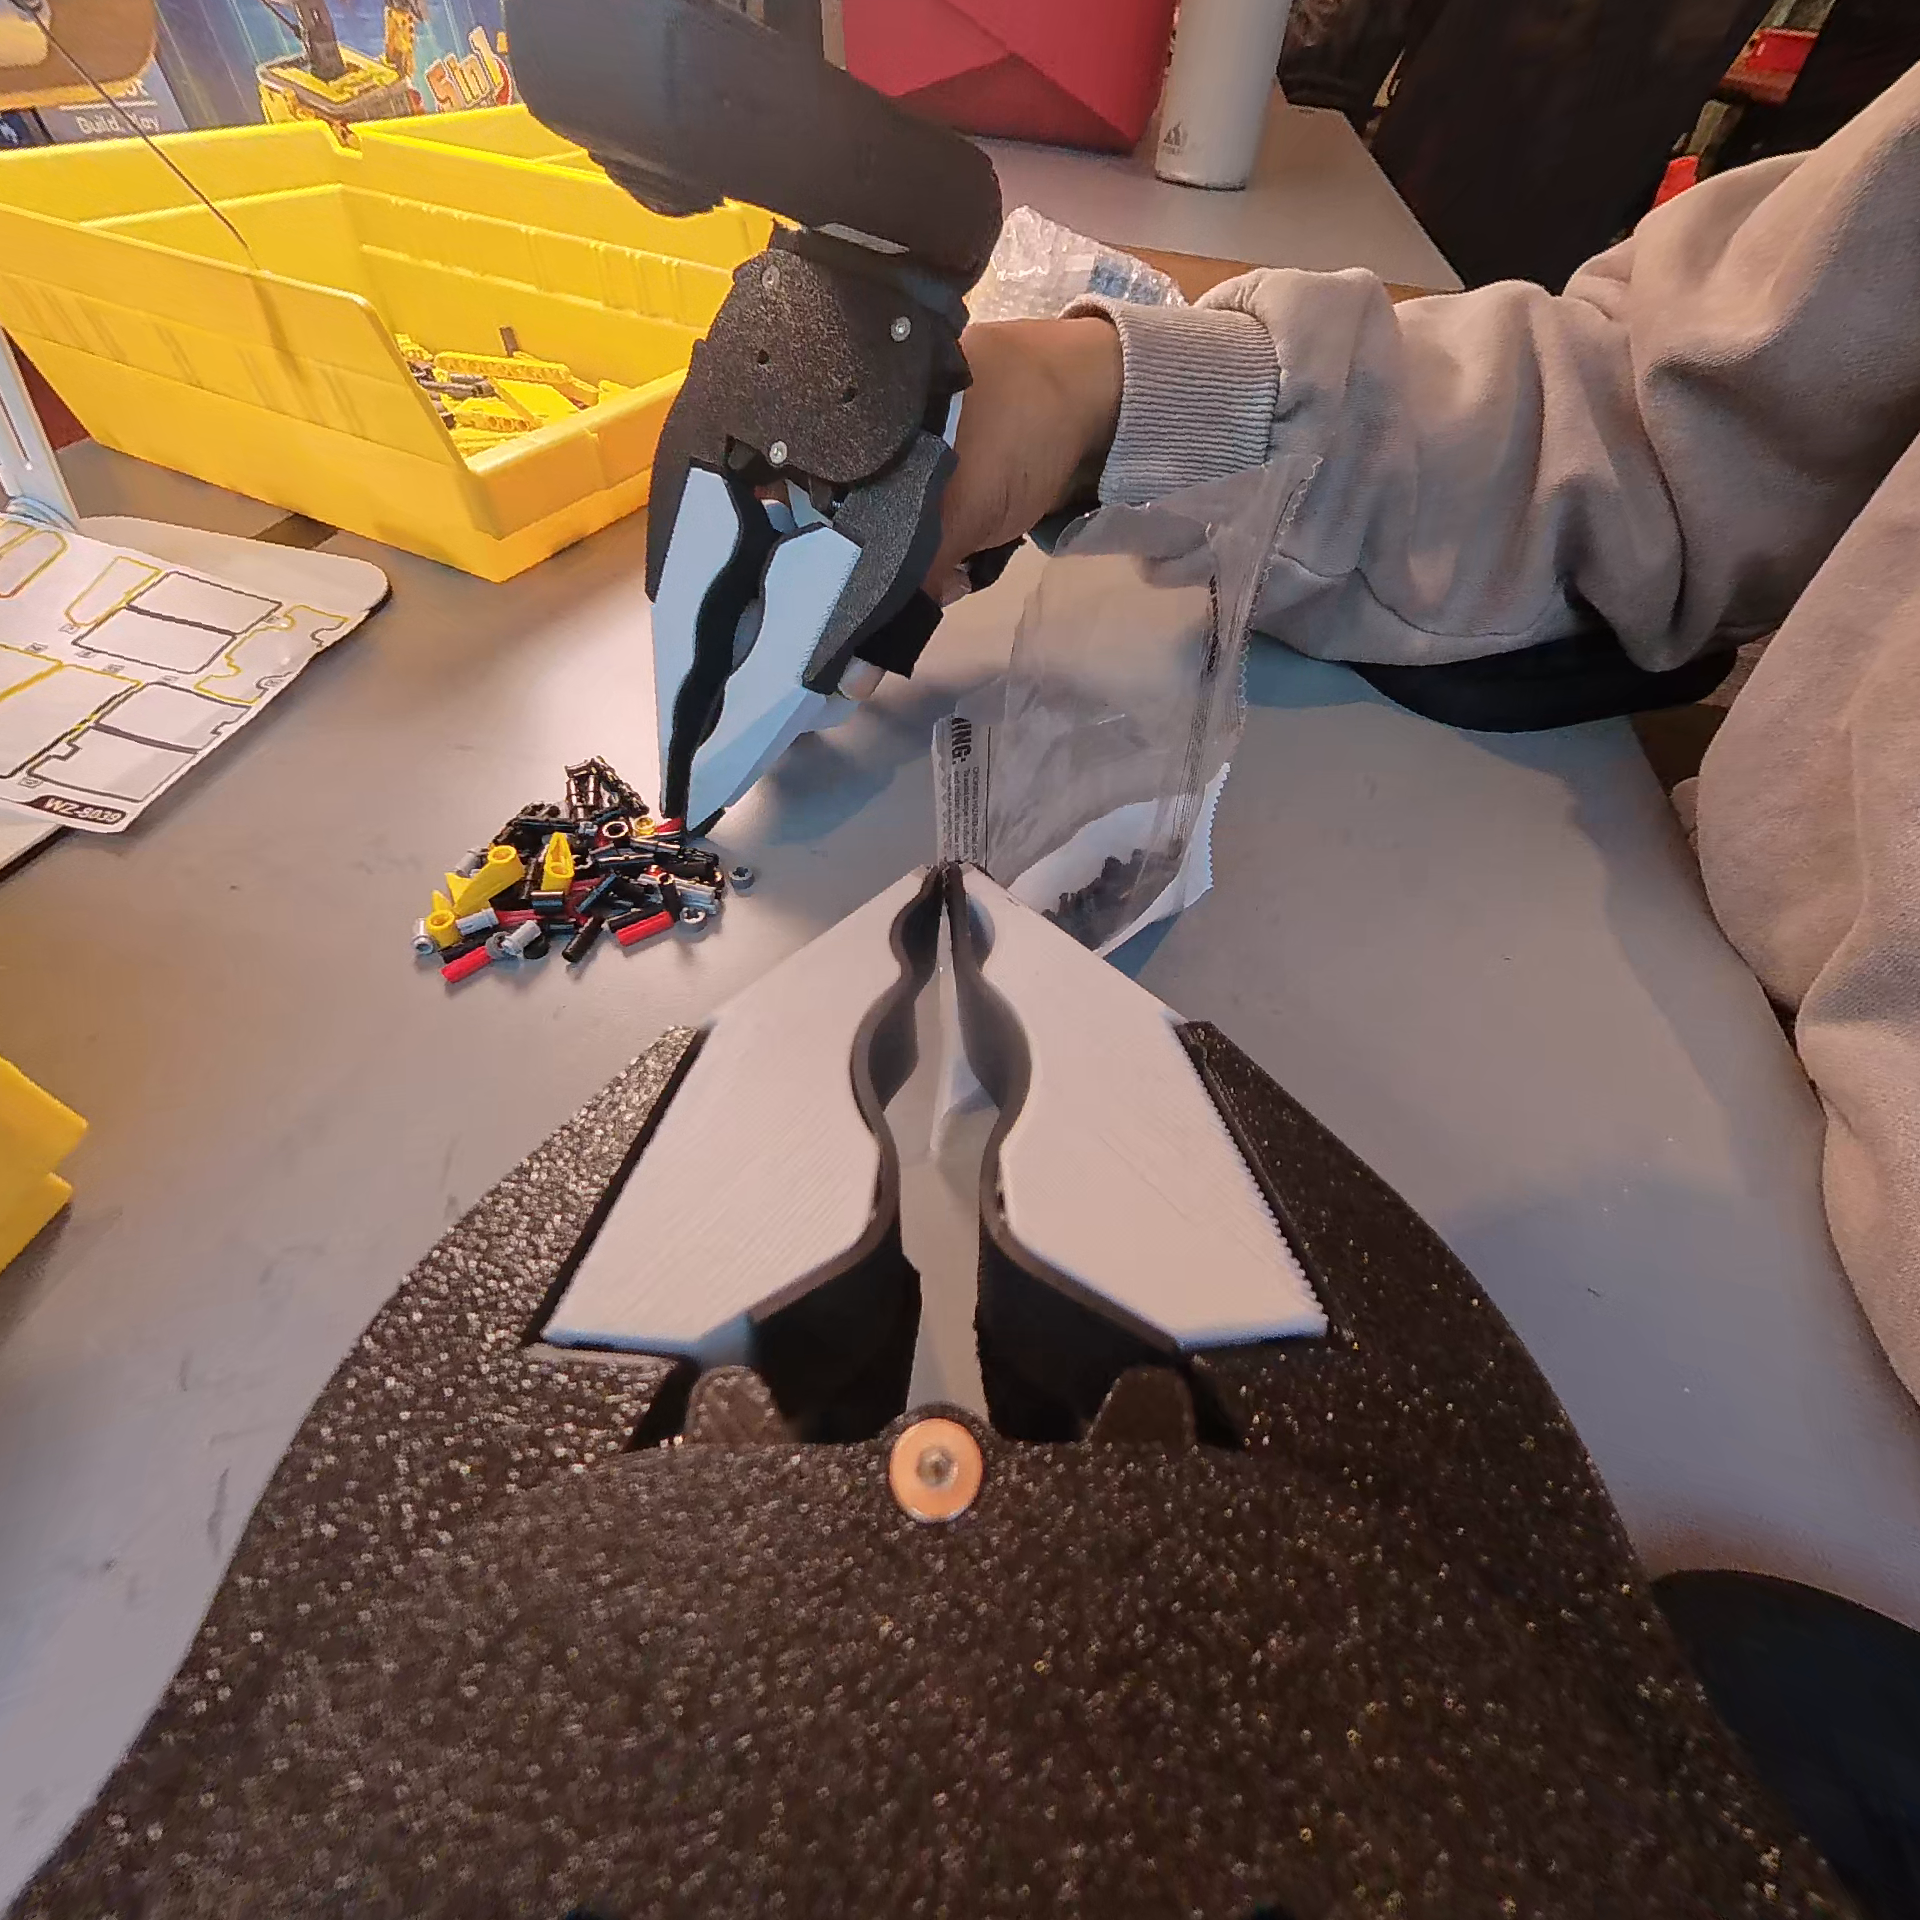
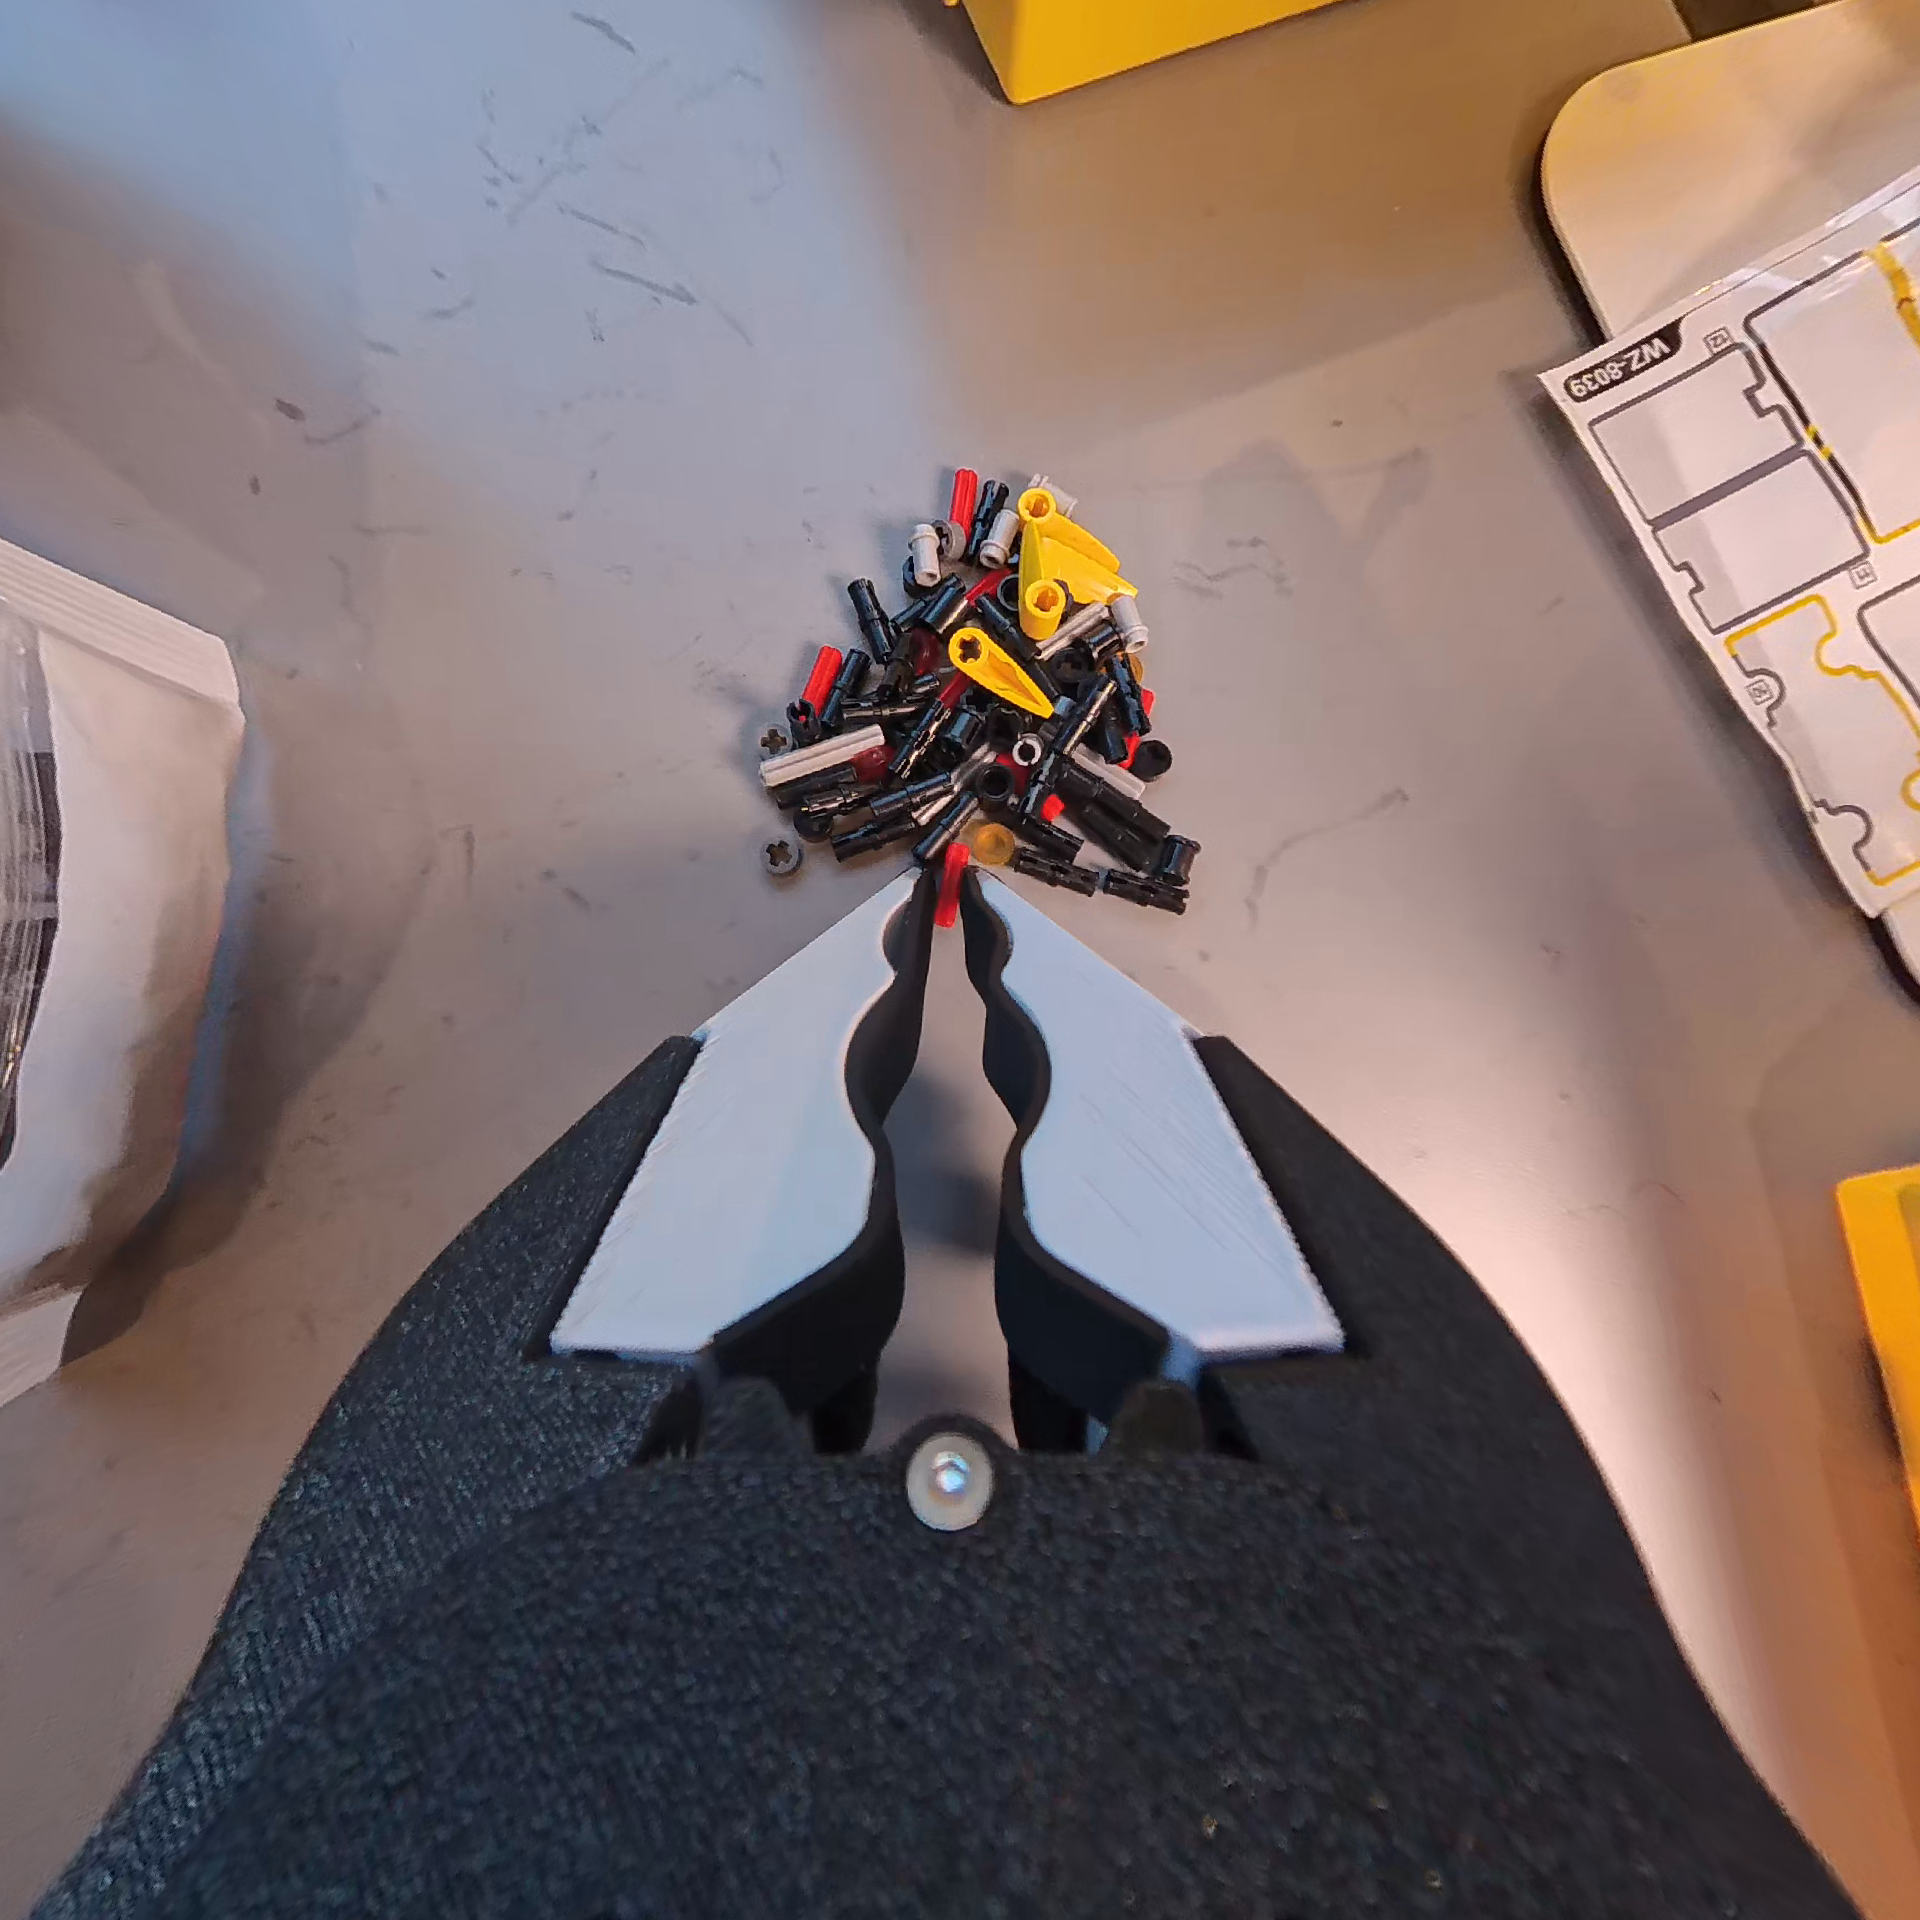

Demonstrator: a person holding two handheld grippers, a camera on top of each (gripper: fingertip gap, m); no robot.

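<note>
Pin (image 2: 947,896), red, small, plastic: nipped at one end between the tips of the right gripper (image 2: 943,883), jaws drawn nearly together on it, at the near fringe of a heap of connector pieces (image 2: 977,717) (black, red, grey, yellow) lying mid-table (image 2: 436,312). Left gripper (image 1: 948,875): jaws closed on the edge of a clear plastic bag (image 1: 1117,717), raised off the table beside the heap, some dark pieces in its lower corner. Sticker sheet (image 2: 1766,540) toward one table edge; yellow bin (image 1: 312,312) at the far side. Risks, as judged: grip on the pin is shallow, so it may pivot or slip out; neighbouring pins touching the tips may be dragged along; a tilted bag could spill. Obscured: how far the pin extends inside the jaws; bag contents, blurred behind film; bag mouth, cannot tell whether open.
</note>
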